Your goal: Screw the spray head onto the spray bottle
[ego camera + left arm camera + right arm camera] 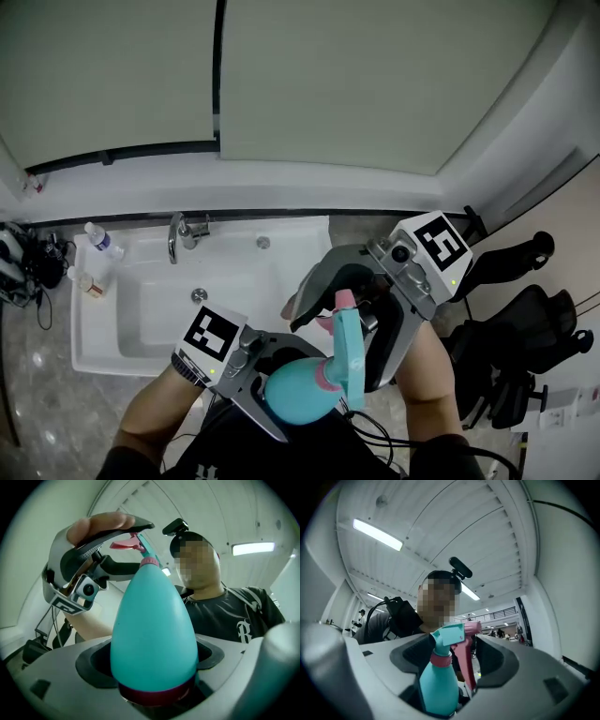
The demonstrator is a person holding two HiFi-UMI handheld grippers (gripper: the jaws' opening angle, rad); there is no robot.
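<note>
A teal spray bottle [298, 394] with a dark pink base ring [154, 694] lies tilted between the jaws of my left gripper [291, 389], which is shut on its body [154, 634]. A teal spray head [349, 349] with a pink trigger [465, 660] and a pink collar [440, 659] sits on the bottle's neck. My right gripper [333, 337] reaches around the spray head from the right. In the right gripper view its pads [499, 660] stand apart from the head [451, 635], so the right gripper [454, 665] is open. The right gripper [117, 550] also shows in the left gripper view, its jaws spread about the head.
A white sink [103, 337] with a chrome faucet [181, 234] lies ahead on the left, with two small bottles [101, 242] on its left rim. Black office chairs [525, 328] stand at the right. Dark cables [23, 262] hang at the far left.
</note>
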